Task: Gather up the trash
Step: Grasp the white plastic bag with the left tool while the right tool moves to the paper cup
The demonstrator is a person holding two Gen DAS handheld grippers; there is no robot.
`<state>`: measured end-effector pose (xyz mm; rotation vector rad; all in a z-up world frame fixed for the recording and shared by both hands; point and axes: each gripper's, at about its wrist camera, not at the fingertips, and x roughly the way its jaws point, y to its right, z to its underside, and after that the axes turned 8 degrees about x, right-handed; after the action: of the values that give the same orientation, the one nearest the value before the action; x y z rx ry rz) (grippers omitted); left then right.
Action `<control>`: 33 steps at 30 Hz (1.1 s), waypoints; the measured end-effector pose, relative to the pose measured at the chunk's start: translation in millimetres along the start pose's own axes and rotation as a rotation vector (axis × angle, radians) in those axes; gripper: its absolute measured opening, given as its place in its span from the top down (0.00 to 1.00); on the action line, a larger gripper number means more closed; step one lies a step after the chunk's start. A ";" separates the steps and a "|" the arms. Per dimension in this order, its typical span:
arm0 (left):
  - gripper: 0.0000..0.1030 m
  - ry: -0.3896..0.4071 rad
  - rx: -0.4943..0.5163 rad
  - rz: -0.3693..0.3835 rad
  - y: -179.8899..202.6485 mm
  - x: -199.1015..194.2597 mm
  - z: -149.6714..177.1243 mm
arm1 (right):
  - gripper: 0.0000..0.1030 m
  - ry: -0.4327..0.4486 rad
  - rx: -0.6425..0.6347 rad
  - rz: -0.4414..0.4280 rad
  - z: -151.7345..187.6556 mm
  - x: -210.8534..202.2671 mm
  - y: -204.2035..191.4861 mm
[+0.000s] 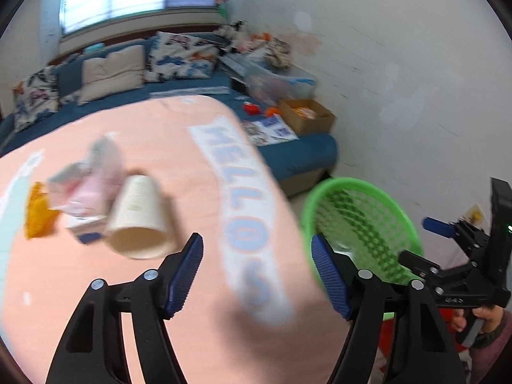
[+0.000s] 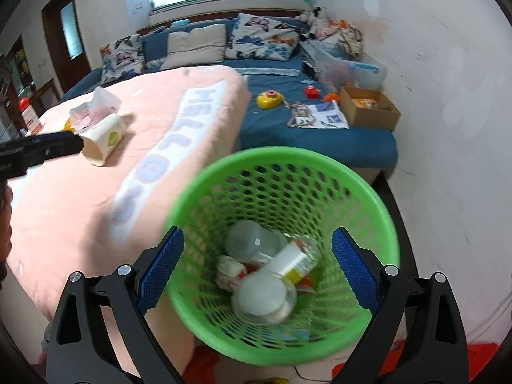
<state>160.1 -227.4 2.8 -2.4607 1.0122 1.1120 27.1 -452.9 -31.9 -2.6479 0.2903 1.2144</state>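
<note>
- Lying on its side on the pink blanket, a paper cup has its mouth turned toward the left gripper, whose jaws stand wide apart with nothing between them.
- Crumpled wrappers and an orange scrap sit just beside the cup (all blurred in the left view).
- Beside the blanket's edge, the green basket holds plastic bottles and wrappers.
- Over the basket, the right gripper is spread wide, gripping nothing.
</note>
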 end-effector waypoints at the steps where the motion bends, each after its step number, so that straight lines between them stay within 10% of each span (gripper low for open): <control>1: 0.36 0.003 -0.007 -0.015 -8.3 -2.5 -0.6 | 0.10 0.002 -0.013 -0.007 -2.8 1.8 -8.1; 12: 0.37 0.027 -0.034 -0.250 -109.5 0.9 -25.8 | 0.10 -0.012 -0.108 -0.097 -27.2 22.5 -85.2; 25: 0.36 -0.017 0.040 -0.217 -144.3 56.9 -47.4 | 0.10 -0.057 -0.180 -0.130 -52.4 59.9 -148.7; 33: 0.77 -0.037 0.059 -0.149 -156.8 70.4 -46.4 | 0.10 -0.074 -0.204 -0.129 -58.4 74.6 -165.3</control>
<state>326.5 -170.8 -25.4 -2.4152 0.8240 1.0608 160.9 -317.3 -33.4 -2.7317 -0.0184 1.3614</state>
